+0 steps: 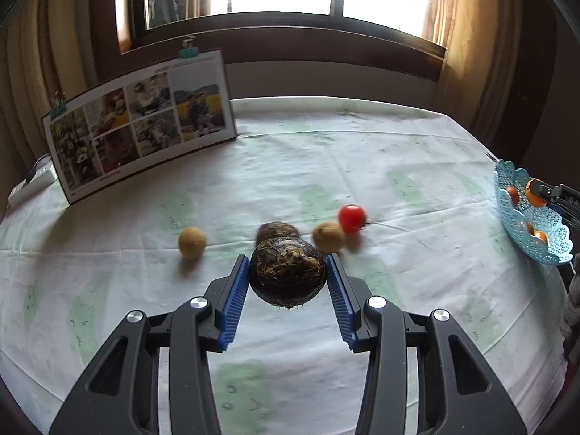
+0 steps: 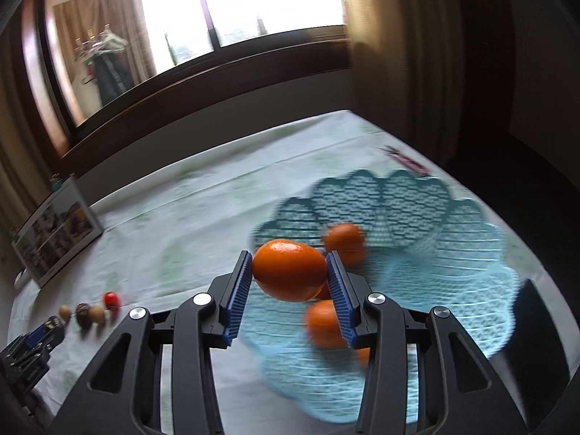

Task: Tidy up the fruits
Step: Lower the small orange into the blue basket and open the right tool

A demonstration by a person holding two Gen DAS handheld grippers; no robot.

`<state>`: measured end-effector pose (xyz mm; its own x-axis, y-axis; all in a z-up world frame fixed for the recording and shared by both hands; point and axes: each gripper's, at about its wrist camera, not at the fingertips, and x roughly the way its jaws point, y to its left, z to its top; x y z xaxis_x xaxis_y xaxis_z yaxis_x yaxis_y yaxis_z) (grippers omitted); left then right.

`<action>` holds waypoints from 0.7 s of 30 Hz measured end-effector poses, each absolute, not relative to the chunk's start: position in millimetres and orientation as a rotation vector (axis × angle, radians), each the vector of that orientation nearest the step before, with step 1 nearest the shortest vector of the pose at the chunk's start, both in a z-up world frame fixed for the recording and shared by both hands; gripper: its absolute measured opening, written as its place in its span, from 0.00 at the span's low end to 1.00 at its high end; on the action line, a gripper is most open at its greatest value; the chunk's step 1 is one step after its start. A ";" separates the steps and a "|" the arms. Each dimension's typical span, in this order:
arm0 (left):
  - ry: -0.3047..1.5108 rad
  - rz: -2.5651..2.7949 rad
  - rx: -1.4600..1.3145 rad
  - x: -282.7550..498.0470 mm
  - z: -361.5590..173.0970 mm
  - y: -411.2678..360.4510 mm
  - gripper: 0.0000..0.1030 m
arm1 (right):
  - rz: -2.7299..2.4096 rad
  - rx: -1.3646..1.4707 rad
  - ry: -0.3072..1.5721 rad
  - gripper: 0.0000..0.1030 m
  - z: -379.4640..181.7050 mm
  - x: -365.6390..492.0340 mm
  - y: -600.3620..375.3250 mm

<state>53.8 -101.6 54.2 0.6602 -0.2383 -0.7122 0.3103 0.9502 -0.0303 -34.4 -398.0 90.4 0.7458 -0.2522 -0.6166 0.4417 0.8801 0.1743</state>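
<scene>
My left gripper [image 1: 287, 272] is shut on a dark brown hairy round fruit [image 1: 286, 277] and holds it above the tablecloth. Behind it on the cloth lie another dark fruit [image 1: 276, 232], two tan round fruits [image 1: 192, 243] [image 1: 327, 237] and a red tomato [image 1: 351, 218]. My right gripper [image 2: 290, 272] is shut on an orange [image 2: 289, 270] above the near rim of a light blue lace basket [image 2: 453, 272]. Other oranges [image 2: 344, 241] [image 2: 324, 324] lie in the basket. The basket also shows at the right edge of the left wrist view [image 1: 536, 235].
A photo board [image 1: 141, 123] stands at the back left of the table, with a white power strip [image 1: 32, 179] beside it. A window and curtains are behind. The table's right edge runs just past the basket. The left gripper shows at the lower left of the right wrist view [image 2: 43, 330].
</scene>
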 end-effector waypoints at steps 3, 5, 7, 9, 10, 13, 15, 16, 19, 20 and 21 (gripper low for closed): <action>0.788 -0.333 0.096 50.9 57.9 -111.7 0.43 | -0.438 0.347 0.620 0.42 88.2 -46.9 -420.6; 0.787 -0.341 0.100 49.0 59.7 -117.9 0.43 | -0.457 0.354 0.619 0.42 86.3 -53.1 -430.0; 0.784 -0.348 0.107 47.2 61.0 -125.0 0.43 | -0.475 0.366 0.621 0.42 82.9 -56.9 -438.1; 0.785 -0.357 0.109 45.7 61.9 -129.9 0.43 | -0.488 0.381 0.621 0.42 79.6 -61.5 -446.7; 0.787 -0.362 0.110 45.2 62.2 -132.6 0.43 | -0.492 0.384 0.620 0.43 78.5 -62.4 -448.4; 0.792 -0.378 0.113 44.5 63.7 -140.7 0.43 | -0.512 0.400 0.609 0.44 75.0 -67.2 -455.1; 0.791 -0.387 0.119 43.5 65.4 -147.2 0.43 | -0.518 0.405 0.597 0.52 74.6 -70.2 -457.1; 0.791 -0.394 0.121 43.3 66.3 -150.2 0.43 | -0.520 0.407 0.590 0.54 74.9 -70.4 -457.1; 0.790 -0.416 0.128 42.0 68.5 -162.4 0.43 | -0.530 0.399 0.570 0.54 75.2 -77.2 -457.6; 0.789 -0.422 0.130 41.5 68.9 -165.5 0.43 | -0.533 0.398 0.565 0.54 75.6 -78.7 -456.9; 0.788 -0.431 0.134 41.1 69.9 -170.8 0.43 | -0.537 0.397 0.558 0.54 76.1 -79.7 -456.6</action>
<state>41.1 -170.8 69.9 0.6233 -0.3249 -0.7113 0.4237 0.9048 -0.0421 -79.7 -456.6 76.1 0.7186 -0.3676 -0.5903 0.5754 0.7910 0.2080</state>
